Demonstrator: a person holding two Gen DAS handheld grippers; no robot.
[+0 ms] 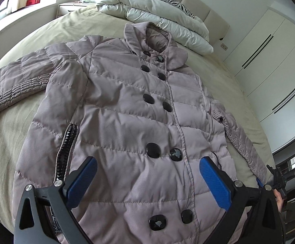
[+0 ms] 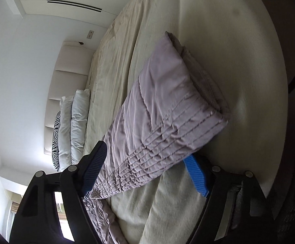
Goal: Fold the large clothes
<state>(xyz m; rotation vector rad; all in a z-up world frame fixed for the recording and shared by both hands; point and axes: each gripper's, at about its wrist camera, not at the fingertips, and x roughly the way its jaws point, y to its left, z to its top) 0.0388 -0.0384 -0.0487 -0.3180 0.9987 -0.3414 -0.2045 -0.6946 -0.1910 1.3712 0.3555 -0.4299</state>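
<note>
Left wrist view shows a mauve quilted coat (image 1: 127, 109) lying front-up and buttoned on a bed (image 1: 15, 134), one sleeve (image 1: 15, 83) flung out to the picture's left, the collar toward a folded duvet (image 1: 157, 14). The left gripper (image 1: 148, 180) hovers above the hem with its blue pads spread wide and nothing between them. Right wrist view shows the right gripper (image 2: 145, 169) straddling the other sleeve (image 2: 163, 109) near its gathered cuff; one pad looks to touch the cloth, but the far pad is partly hidden beneath it, so a closed grip cannot be confirmed. The coat looks puffy, soft and light, with a slick shell likely to slide; the stitched cuffs and hem seam probably offer the firmest pinch.
</note>
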